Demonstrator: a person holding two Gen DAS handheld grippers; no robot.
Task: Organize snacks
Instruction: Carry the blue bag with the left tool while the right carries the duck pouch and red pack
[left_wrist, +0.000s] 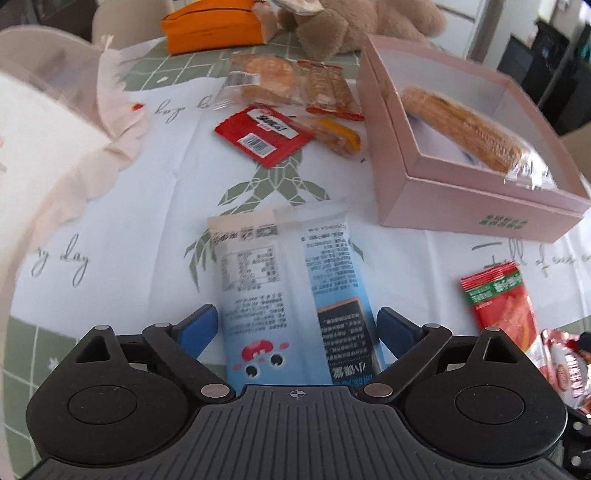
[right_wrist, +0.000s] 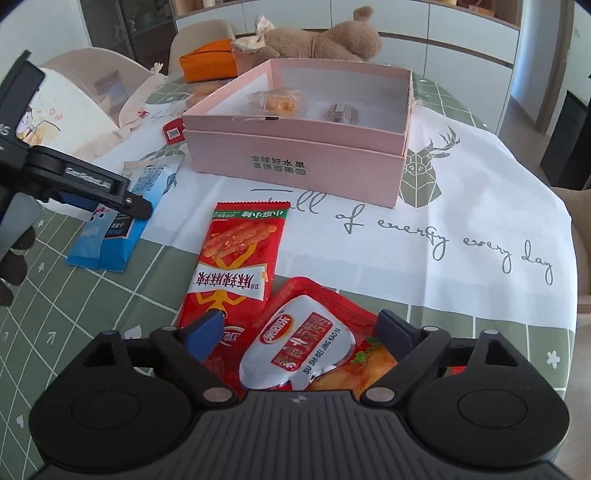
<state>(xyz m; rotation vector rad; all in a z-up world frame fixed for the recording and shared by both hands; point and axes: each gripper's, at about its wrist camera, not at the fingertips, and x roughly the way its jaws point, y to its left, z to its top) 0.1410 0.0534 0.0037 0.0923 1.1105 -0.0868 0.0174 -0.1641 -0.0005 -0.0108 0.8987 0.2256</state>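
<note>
Straddling: the left gripper (left_wrist: 295, 328) sits wide apart over the blue packet (left_wrist: 291, 295), a blue finger (left_wrist: 197, 326) on each side; whether the pads touch it I cannot tell.
Right gripper (right_wrist: 301, 332): spread wide over the white-and-red pouch (right_wrist: 299, 350), jaws clear of its edges, gripping nothing.
Blue packet: flat on the tablecloth (right_wrist: 461, 229), back side up, left of the red strip pack (right_wrist: 236, 258).
Red strip pack: flat, just ahead of the pouch; its lower end appears to overlap the pouch, and the right gripper's left finger sits over that end.
Pink box (right_wrist: 295, 162): open, beyond both grippers, holding a long wrapped bread (left_wrist: 465, 129) and, in the blurry right view, what may be a small dark wrapped item.
Loose snacks: a red sachet (left_wrist: 264, 134), an orange-wrapped bar (left_wrist: 340, 136) and clear-wrapped biscuits (left_wrist: 280, 79) lie left of the box.
Far edge: a plush bear (right_wrist: 325, 40) beside an orange pouch (right_wrist: 208, 61).
</note>
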